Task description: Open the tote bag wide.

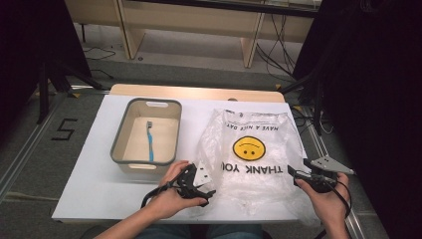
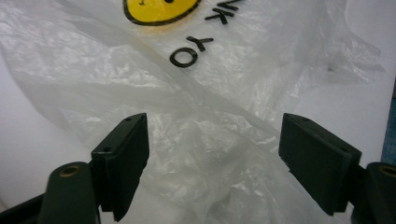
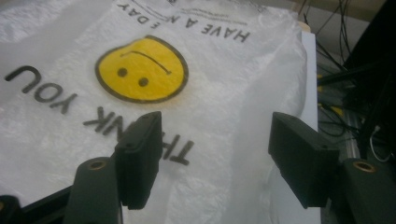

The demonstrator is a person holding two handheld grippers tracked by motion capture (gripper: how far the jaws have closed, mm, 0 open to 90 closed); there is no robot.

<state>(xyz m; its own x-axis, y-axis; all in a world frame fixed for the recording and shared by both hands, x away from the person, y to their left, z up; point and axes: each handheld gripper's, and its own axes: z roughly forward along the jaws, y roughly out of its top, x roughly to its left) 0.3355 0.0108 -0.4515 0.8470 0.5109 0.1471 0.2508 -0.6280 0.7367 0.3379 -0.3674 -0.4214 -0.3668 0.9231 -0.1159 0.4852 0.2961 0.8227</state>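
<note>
Plastic bag (image 1: 251,149) lettered "THANK YOU", "HAVE A NICE DAY"

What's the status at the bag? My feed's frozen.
Left gripper open at bag edge. Right gripper open beside it. Bag flat, ungripped. Nothing in the way.

The right gripper (image 3: 215,158), jaws apart, hovers over the plastic bag (image 3: 224,93).

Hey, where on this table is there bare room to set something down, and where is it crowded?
Free: the white table strip left of the grey bin, and the gap between bin and plastic bag. Crowded: the near edge, where the left gripper and right gripper flank the bag; the bag reaches the right edge.
</note>
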